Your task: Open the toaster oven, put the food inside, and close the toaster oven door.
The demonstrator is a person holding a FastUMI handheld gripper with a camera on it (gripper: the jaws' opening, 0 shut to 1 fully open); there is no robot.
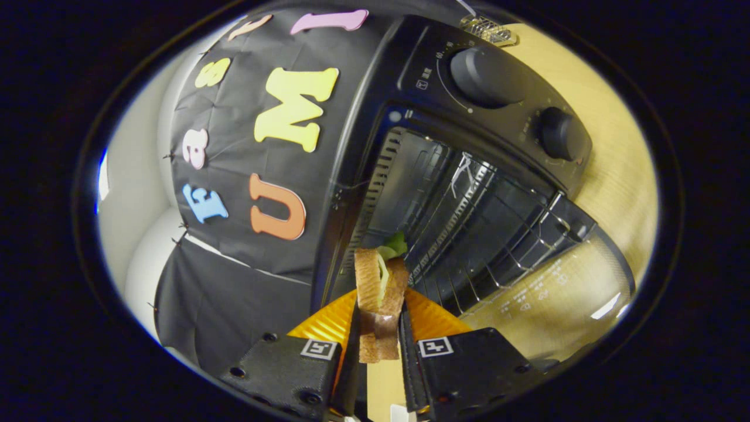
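Note:
A sandwich [379, 293] of brown bread with green and pale filling stands on edge between my fingers, and my gripper [379, 319] is shut on it. Just beyond it stands the black toaster oven [469, 193], seen strongly tilted. Its glass door [551, 293] hangs open, folded down toward the wooden table. Inside the oven a wire rack [498, 234] shows, bare. The top of the sandwich reaches the oven's front opening, near its left side wall.
Two round knobs [486, 76] [559, 133] sit on the oven's control panel. A light wooden tabletop [609, 146] lies under and beside the oven. Black booth cloth [246, 193] hangs to the left of the oven. A small wire object [488, 29] lies beyond the oven.

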